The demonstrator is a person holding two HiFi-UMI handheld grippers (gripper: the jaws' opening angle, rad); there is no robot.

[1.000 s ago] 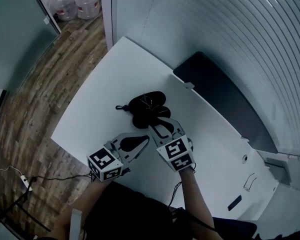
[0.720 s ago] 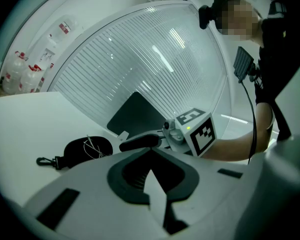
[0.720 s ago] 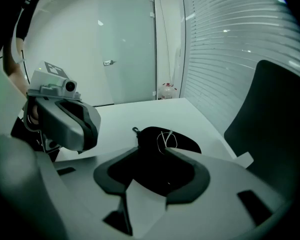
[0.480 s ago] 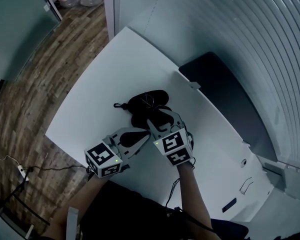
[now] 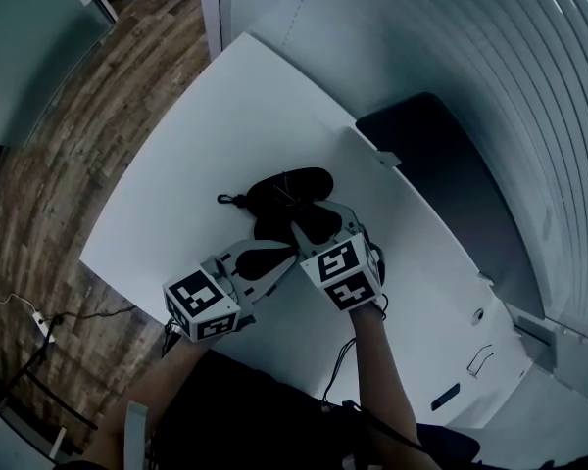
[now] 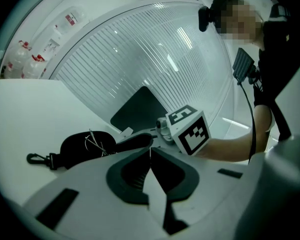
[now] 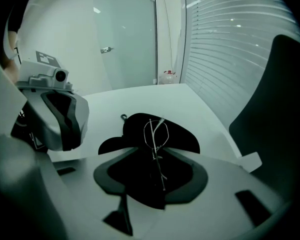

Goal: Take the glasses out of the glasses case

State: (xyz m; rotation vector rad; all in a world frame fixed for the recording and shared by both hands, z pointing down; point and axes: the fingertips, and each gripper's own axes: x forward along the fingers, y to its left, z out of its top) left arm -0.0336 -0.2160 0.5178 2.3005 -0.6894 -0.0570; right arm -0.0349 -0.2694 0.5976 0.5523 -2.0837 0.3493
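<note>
White table (image 5: 167, 194) is filling the middle of the room, with ribbed blinds (image 5: 490, 47) behind it and wood floor (image 5: 49, 145) off one side. Case (image 5: 274, 199) is lying open and flat on the table, black, with its clip (image 5: 227, 201) pointing toward the floor side. Glasses (image 7: 154, 153), thin wire, are lying on top of the open case, not yet lifted. Right gripper (image 7: 149, 150) is hanging steeply nose-down right over them. Its jaws have just been opening and are standing wide apart, one on each side of the wire frame, with the pads not touching it as far as I can tell. Seen along that gripper, the frame is running straight away down the gap, its lens loop at the far end and its arms trailing back toward the wrist. So the long axis is lining up with the gripper's own pointing line, and a squeeze would be coming across the narrow way. Left gripper (image 6: 150, 149) is sitting low and nearly level just beside the right one, jaws pressed together with nothing in them. The case is lying ahead of it and to its left. Judging by this, the right hand is the nearer one and is setting up for the pick. A short straight drop is looking like the need, so the pads are straddling the wire and not biting the case. Left looks placed to pin the case if it starts rising with the glasses.
</note>
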